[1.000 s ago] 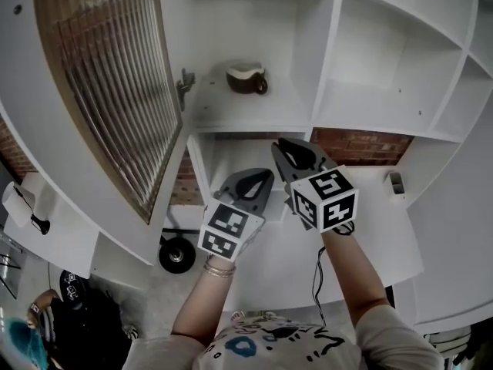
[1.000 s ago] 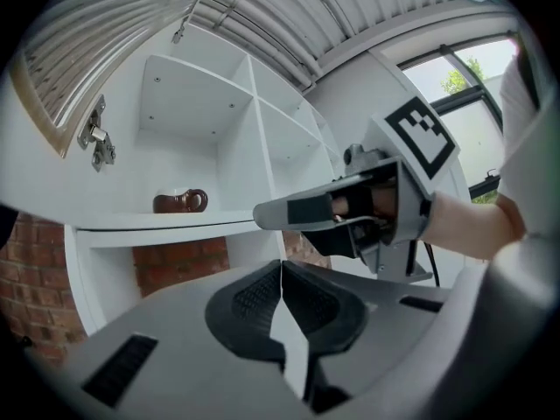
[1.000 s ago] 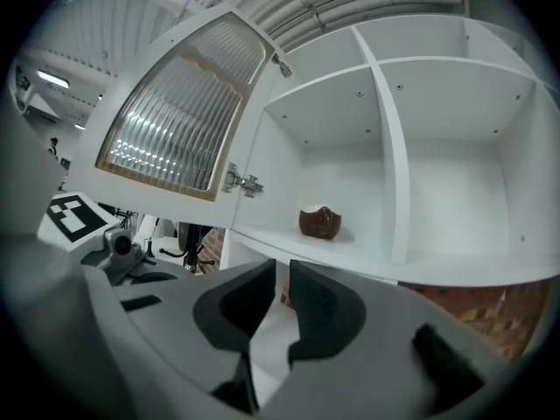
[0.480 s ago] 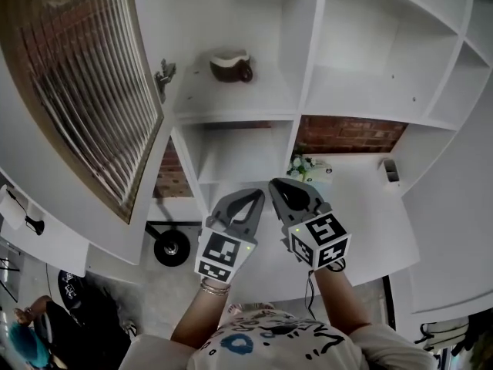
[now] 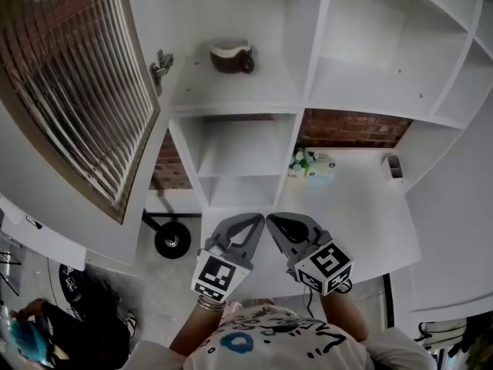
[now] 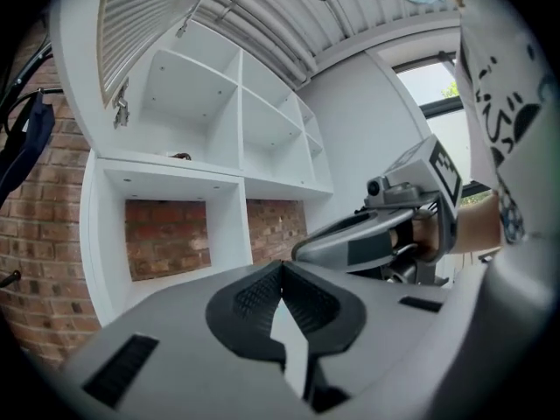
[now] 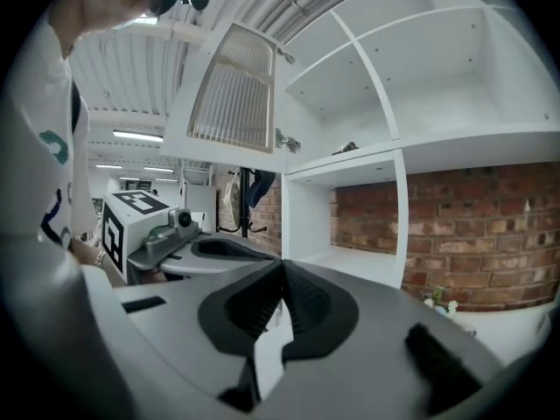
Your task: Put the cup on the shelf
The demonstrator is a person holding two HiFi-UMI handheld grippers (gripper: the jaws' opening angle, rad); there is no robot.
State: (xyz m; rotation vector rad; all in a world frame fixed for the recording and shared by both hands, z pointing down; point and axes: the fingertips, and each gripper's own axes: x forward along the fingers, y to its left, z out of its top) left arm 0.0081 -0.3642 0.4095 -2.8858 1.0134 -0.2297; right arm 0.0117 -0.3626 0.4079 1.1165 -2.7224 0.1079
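A brown cup point(image 5: 230, 56) with a pale rim and a handle stands on the white shelf point(image 5: 246, 99) in the compartment beside the open door. From the gripper views the cup point(image 6: 181, 157) point(image 7: 347, 148) shows only as a small dark shape on that shelf board. My left gripper point(image 5: 259, 219) is low in the head view, far below the cup, jaws shut with nothing between them. Just to its right, my right gripper point(image 5: 271, 220) is also shut and empty. In each gripper view the jaw tips point(image 6: 281, 265) point(image 7: 282, 264) meet.
A louvred cabinet door point(image 5: 73, 91) hangs open at the left with a latch point(image 5: 160, 65) at its edge. Below is a white counter point(image 5: 362, 214) with a small flower box point(image 5: 310, 166) and a small grey object point(image 5: 394, 166). Brick wall point(image 5: 354, 128) backs the lower compartments.
Both grippers have drawn back down and away from the shelf, toward the person. The cup stays on the shelf. Both stay shut.
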